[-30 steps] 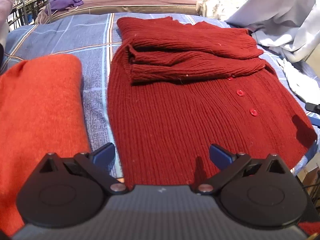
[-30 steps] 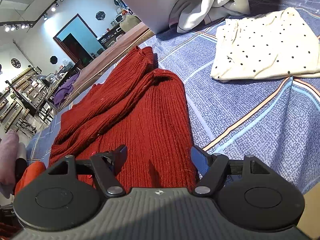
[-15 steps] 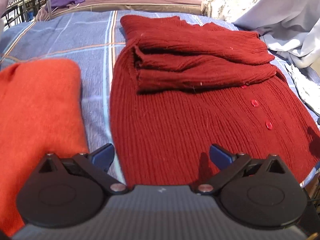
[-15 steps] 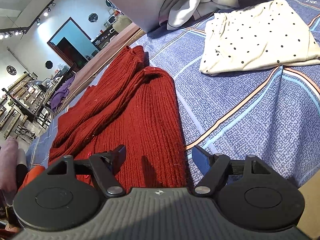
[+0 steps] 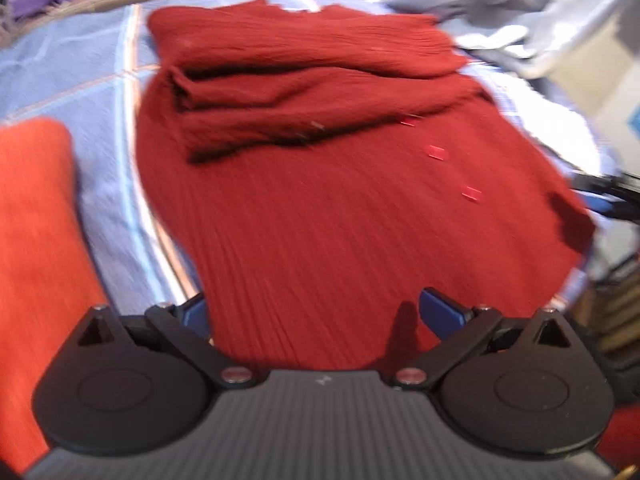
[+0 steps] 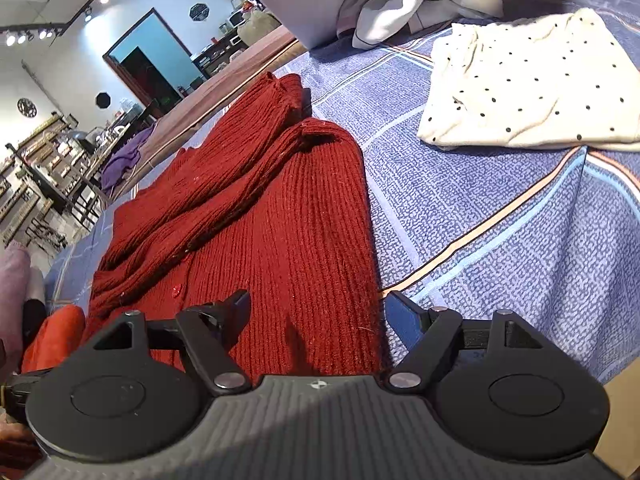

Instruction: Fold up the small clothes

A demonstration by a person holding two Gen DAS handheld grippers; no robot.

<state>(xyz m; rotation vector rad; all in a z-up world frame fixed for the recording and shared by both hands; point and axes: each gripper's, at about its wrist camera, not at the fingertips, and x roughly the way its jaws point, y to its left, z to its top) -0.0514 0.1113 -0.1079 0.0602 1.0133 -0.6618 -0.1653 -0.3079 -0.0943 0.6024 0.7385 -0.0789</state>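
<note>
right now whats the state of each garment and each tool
dark red ribbed knit cardigan: lying flat on the bed, sleeves folded across the upper part, lower body still spread out, not gripped
orange knit garment: folded, lying to the left of the cardigan
cream polka-dot garment: folded, lying apart to the right
left tool: open, over the cardigan hem
right tool: open, over the cardigan's right edge

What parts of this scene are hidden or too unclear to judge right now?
- Near hem of the dark red cardigan: hidden behind the gripper bodies in both wrist views, so contact with either hand-held gripper cannot be told.
- Cardigan buttons: motion-blurred in the left wrist view.
- Orange sweater: cut off by the left edge.
- Polka-dot garment: cut off by the right edge of the right wrist view.
</note>
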